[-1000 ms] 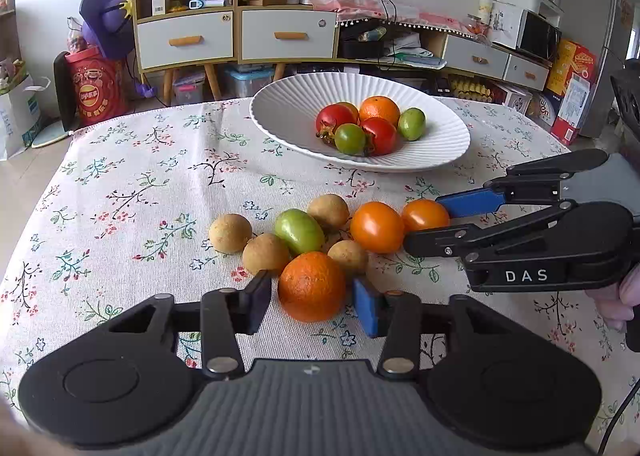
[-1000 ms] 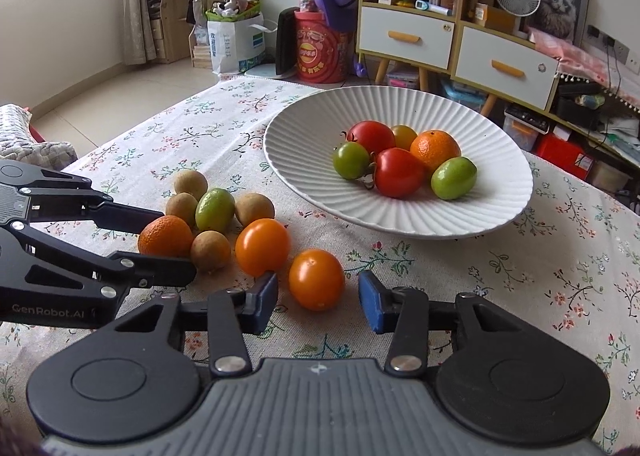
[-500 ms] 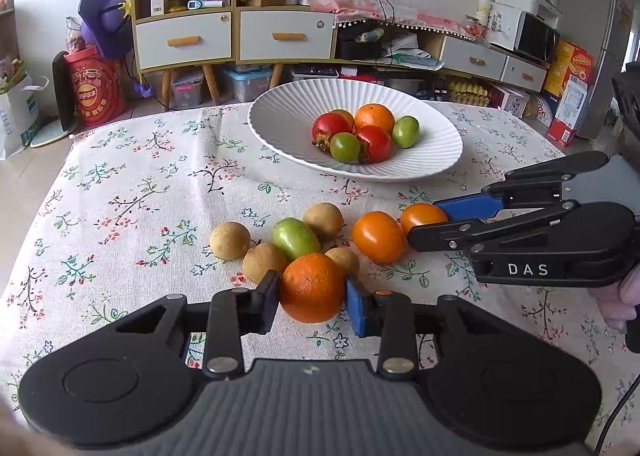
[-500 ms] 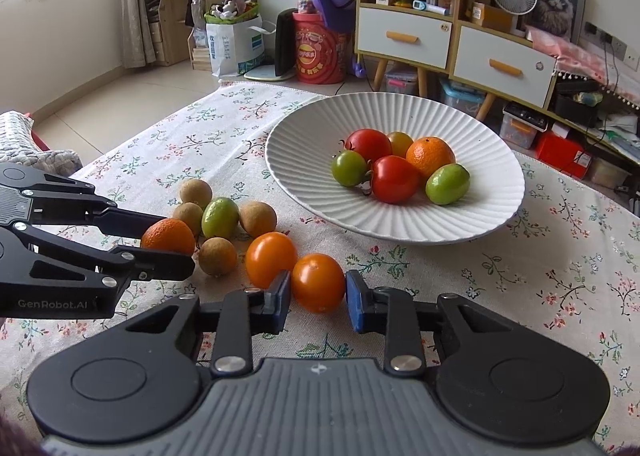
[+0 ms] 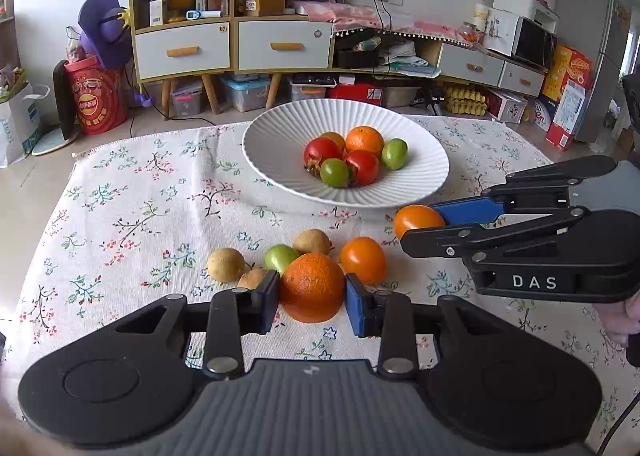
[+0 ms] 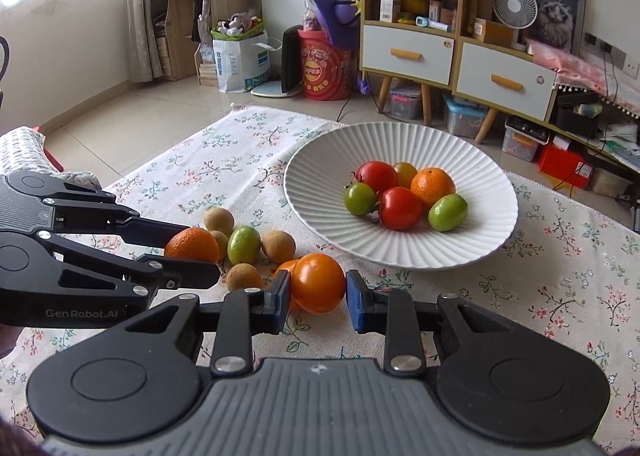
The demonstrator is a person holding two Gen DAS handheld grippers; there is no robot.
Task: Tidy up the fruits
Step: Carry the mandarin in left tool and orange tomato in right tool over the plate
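On the floral tablecloth point(image 5: 120, 215), the left gripper point(image 5: 312, 302) is clamped on the orange point(image 5: 312, 288), its pads pressed to either flank; the fruit is near round, with no long axis to tell. Just beyond it lie the brown fruits point(image 5: 225, 264), a green fruit point(image 5: 280, 258) with its long axis tilted, and a loose orange tomato point(image 5: 363, 260). Farther right, the right gripper point(image 6: 318, 294) holds another orange tomato point(image 6: 318, 282) between its blue pads; it stands slightly taller than wide. The white ribbed plate point(image 5: 272, 135) sits at the far middle of the table with red, green and orange fruit heaped in it.

Only the left wrist view shows the right gripper side-on, fingers pointing left. Only the right wrist view shows the stem dimple on the plate's orange point(image 6: 432, 185).
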